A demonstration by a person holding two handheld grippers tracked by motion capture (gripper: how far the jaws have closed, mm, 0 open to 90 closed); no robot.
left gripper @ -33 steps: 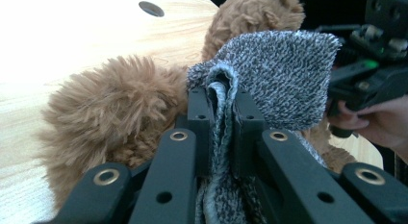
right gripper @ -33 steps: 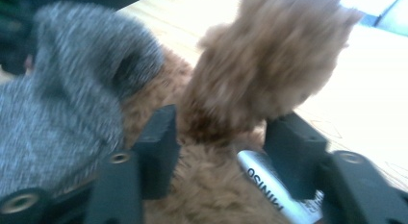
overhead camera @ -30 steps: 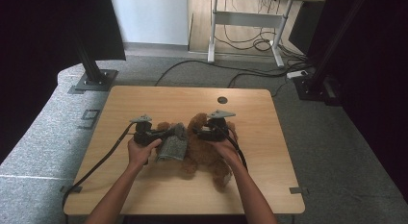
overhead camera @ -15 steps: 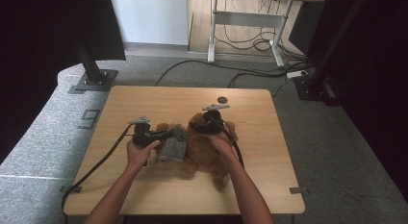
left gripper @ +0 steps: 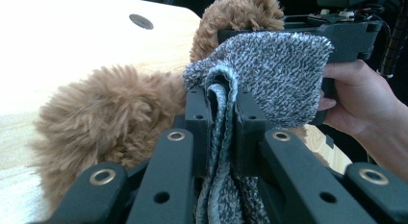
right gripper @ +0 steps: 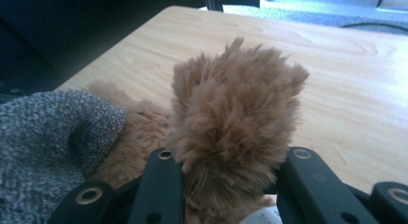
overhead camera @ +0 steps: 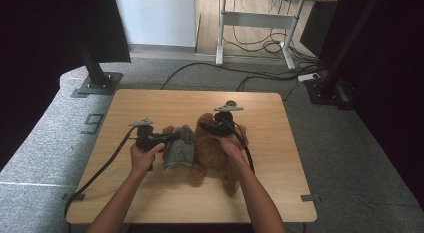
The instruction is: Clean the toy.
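A brown plush teddy bear (overhead camera: 215, 148) lies on its back near the middle of the wooden table (overhead camera: 150, 203), head toward the far edge and legs toward the person. A grey knitted garment (overhead camera: 179, 149) lies against the bear's left side, draped down onto the tabletop. The left gripper (overhead camera: 172, 137) lies roughly level, pointing right toward the bear, and its jaws are pinched tight on a fold of the grey knit; the left gripper view shows the cloth (left gripper: 269, 75) squeezed flat between the two pads, with a furry limb (left gripper: 106, 123) just beside them. The left hand (overhead camera: 145, 155) wraps its handle, forearm running back to the near edge. The right gripper (overhead camera: 206, 127) sits over the bear's head, aimed left; its jaws have just been closing and now clamp a tuft of brown fur (right gripper: 231, 128), seemingly an ear. The right hand (overhead camera: 231, 143) rests over the bear's chest. A cable (overhead camera: 100, 170) trails off the left gripper across the table.
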